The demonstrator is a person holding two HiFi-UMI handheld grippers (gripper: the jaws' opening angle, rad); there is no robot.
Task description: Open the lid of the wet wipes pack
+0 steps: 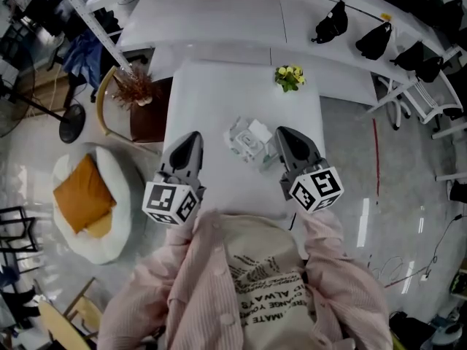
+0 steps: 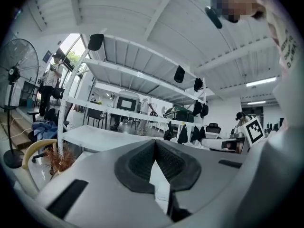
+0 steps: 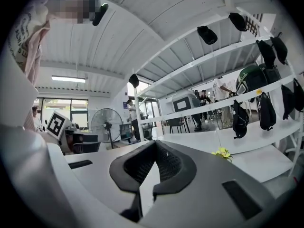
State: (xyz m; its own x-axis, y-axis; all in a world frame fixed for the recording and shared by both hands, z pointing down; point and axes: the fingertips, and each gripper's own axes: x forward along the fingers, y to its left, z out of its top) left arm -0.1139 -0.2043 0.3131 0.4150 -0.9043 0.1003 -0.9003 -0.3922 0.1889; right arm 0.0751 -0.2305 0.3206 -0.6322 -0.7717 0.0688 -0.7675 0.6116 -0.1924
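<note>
Left gripper (image 1: 191, 138): clenched, nothing between its jaws.
Right gripper (image 1: 286, 133): clenched, also empty.
Wet wipes pack (image 1: 248, 141): lies mid-table (image 1: 211, 93), seen from above between both gripper tips.
Yellow flowers (image 1: 290, 77): on the table's far end.

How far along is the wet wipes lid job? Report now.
Done: unclear; a white flap seems raised on the pale wet wipes pack on the white table, too small to confirm. In hand: nothing; left gripper and right gripper are shut and empty, off the pack. Left: check the lid, open it if closed.
</note>
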